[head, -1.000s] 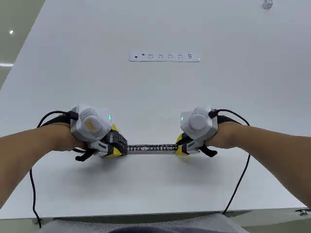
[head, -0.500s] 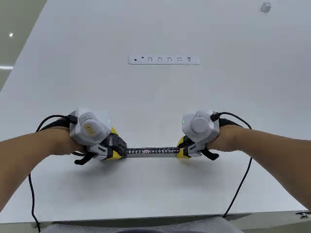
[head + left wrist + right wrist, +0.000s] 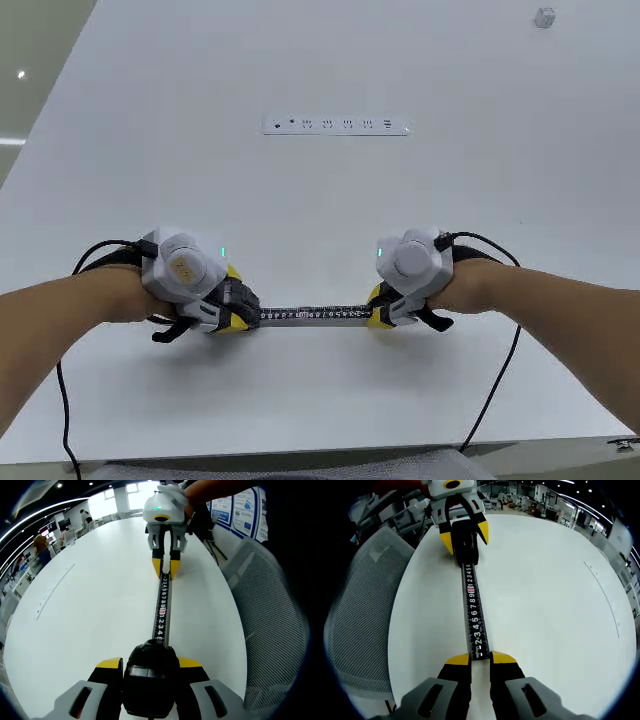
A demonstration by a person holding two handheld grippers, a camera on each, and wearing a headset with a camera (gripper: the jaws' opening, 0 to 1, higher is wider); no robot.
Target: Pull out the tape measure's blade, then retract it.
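Note:
A black tape measure case sits between the yellow-tipped jaws of my left gripper, which is shut on it just above the white table. Its black numbered blade is drawn out a short way to the right. My right gripper is shut on the blade's tip. The left gripper view has the case in my left gripper, and the blade running to the right gripper. From the right gripper, the blade leads back to the case.
A white power strip lies flat mid-table, and a small grey object sits at the far right corner. The table's front edge is close below the grippers. A grey mesh chair stands by that edge. Cables trail from both grippers.

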